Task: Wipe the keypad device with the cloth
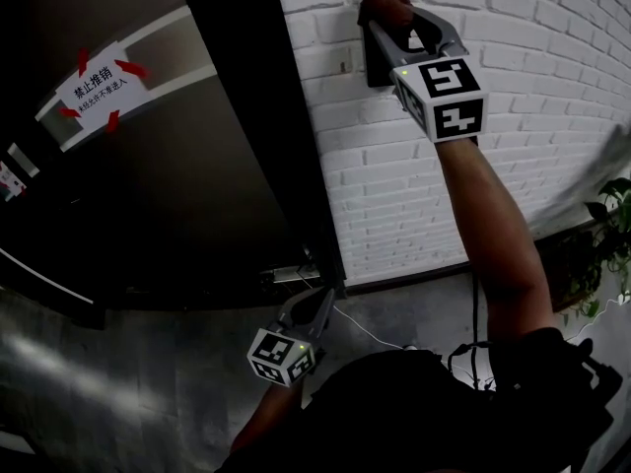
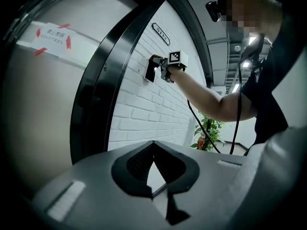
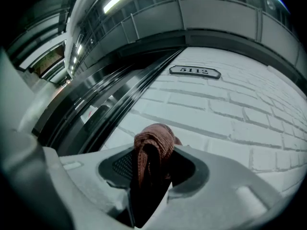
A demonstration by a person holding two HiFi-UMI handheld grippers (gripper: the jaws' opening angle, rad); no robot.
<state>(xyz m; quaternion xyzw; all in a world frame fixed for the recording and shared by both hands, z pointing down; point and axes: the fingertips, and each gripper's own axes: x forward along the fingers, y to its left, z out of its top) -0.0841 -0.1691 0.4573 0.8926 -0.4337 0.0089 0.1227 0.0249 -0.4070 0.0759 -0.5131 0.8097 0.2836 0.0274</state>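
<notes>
The keypad device (image 1: 378, 64), a small dark box, hangs on the white brick wall (image 1: 394, 185). My right gripper (image 1: 387, 20) is raised to it and shut on a reddish-brown cloth (image 1: 385, 0), which presses on the device's top. In the right gripper view the bunched cloth (image 3: 154, 145) fills the jaws and hides the device. The left gripper view shows the device (image 2: 149, 74) with the cloth (image 2: 156, 58) and right gripper (image 2: 164, 70) on it. My left gripper (image 1: 322, 294) hangs low by the door frame's foot, jaws (image 2: 153, 145) shut on nothing.
A dark door (image 1: 168, 195) with a white notice marked by red arrows (image 1: 94, 82) stands left of the black door frame (image 1: 261, 126). A number plate (image 3: 194, 71) is above the device. A potted plant (image 1: 609, 230) and a cable (image 1: 367, 329) are on the floor at right.
</notes>
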